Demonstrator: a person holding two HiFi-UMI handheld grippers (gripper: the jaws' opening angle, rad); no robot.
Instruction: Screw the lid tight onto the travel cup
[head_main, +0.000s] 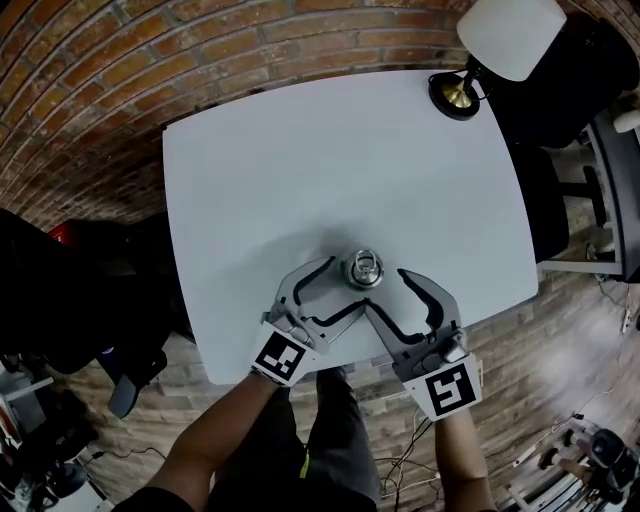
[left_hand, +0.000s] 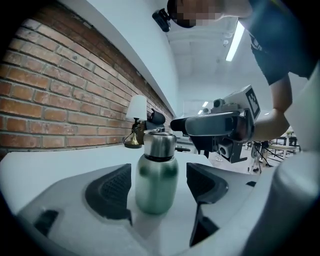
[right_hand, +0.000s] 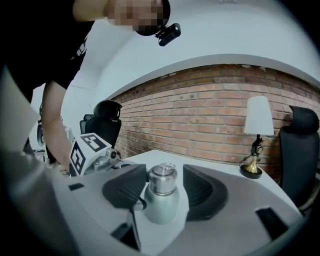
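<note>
Travel cup upright near front edge of white desk in head view, flanked by left gripper and right gripper. Left gripper view: fingers apart, cup between. Right gripper view: fingers apart around cup, lid on.

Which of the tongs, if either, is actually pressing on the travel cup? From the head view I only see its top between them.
Observer: Neither. In the left gripper view the left tongs stand apart, with a gap on either side of the travel cup.
Operator: And the right?
Observer: The right tongs are open too. Their pads flank the cup's upper part and neither visibly presses on it.
Operator: Is the lid on?
Observer: Yes, the silver lid sits on the green-tinted body. I cannot tell whether it is tight.
</note>
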